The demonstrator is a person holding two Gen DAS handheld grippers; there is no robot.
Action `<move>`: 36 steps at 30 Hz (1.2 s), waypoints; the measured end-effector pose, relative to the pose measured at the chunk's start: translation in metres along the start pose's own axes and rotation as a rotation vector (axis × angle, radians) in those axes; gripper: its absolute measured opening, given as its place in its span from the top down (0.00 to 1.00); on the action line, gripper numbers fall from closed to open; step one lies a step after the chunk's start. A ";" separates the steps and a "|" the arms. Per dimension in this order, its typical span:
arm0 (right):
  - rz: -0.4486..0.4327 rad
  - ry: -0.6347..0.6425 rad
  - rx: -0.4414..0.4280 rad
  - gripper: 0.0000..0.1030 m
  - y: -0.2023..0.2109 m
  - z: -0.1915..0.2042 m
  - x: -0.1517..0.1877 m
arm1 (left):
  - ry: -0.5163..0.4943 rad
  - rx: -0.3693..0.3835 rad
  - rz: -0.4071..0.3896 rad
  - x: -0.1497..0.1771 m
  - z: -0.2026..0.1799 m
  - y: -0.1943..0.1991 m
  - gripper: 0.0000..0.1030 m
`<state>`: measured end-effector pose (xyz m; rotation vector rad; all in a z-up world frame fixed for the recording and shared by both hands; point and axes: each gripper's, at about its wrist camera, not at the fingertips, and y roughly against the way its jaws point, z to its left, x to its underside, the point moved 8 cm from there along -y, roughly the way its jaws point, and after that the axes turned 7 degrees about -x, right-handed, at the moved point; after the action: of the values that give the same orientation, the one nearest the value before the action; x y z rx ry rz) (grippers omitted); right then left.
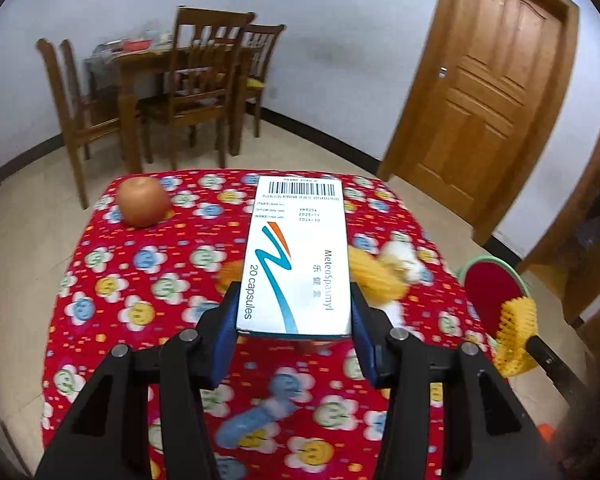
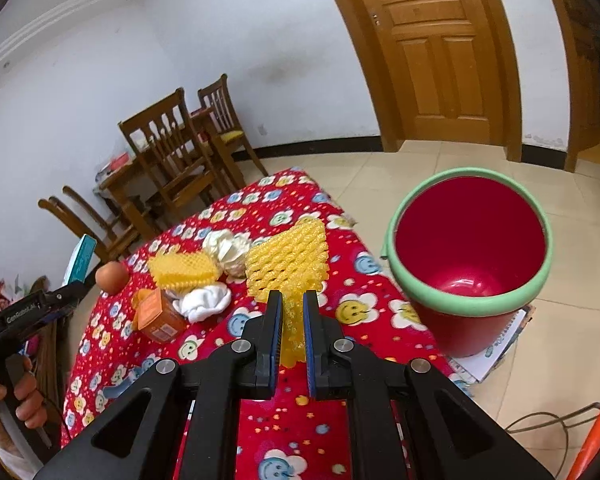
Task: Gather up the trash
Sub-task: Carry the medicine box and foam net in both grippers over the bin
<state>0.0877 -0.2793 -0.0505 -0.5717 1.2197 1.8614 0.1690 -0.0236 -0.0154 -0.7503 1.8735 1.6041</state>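
Red bucket point(image 2: 470, 248) beside the tabletop point(image 2: 300, 420) looks empty, left tongs point(image 1: 294, 320) clamping medicine box point(image 1: 298, 256), right tongs point(image 2: 292, 320) pinching yellow foam net point(image 2: 288, 264) near the bucket

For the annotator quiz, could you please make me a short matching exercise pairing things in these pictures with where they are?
Things:
1. medicine box
2. yellow foam net
3. apple
4. red bin

Places:
A. on the floor beside the table
B. clamped in the right gripper
C. lying on the flowered cloth
D. clamped in the left gripper

Pairs: 1-D, 2-B, 3-C, 4-A
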 end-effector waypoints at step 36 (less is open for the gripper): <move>-0.049 -0.202 0.190 0.90 0.017 -0.168 -0.025 | -0.381 0.250 0.134 0.045 -0.270 -0.070 0.51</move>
<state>0.0777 -0.4438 -0.0956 -0.2996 1.2196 1.6939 0.1739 -0.3027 -0.0606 -0.1978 1.8203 1.4330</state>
